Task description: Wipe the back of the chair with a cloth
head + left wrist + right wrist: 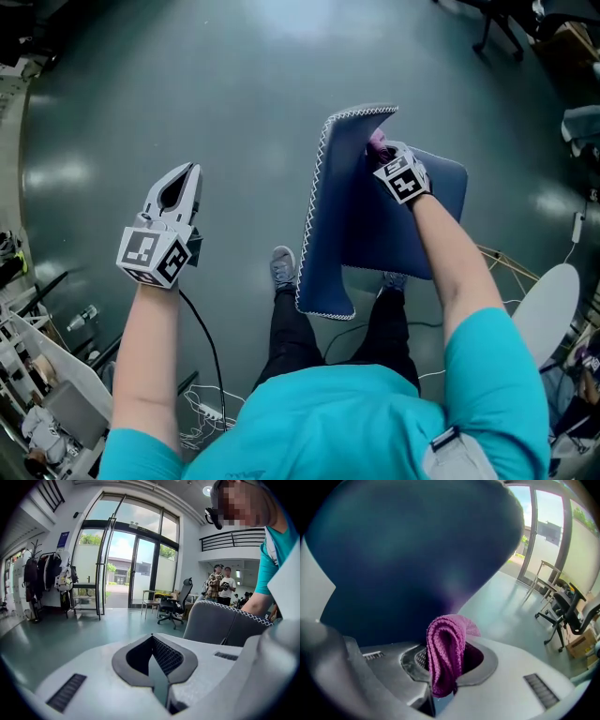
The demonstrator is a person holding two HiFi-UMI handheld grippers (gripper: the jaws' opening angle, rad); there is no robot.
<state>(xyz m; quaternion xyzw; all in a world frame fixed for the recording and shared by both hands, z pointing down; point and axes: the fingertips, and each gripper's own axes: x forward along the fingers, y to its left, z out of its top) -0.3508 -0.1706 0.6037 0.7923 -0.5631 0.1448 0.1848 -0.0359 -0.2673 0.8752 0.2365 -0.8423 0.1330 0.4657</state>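
Note:
The chair's dark blue back, edged with white stitching, stands upright in front of me, right of centre. My right gripper is shut on a folded pink cloth and holds it against the upper part of the back. In the right gripper view the cloth sticks up between the jaws of the right gripper, and the chair back fills the frame just beyond it. My left gripper hangs in the air to the left, well away from the chair, shut and empty. The left gripper view shows the chair back to the right of the left gripper.
Green-grey floor lies all round the chair. Cables trail on the floor by my feet. A white round object sits at the right. Farther off are an office chair, a coat rack, glass doors and two people.

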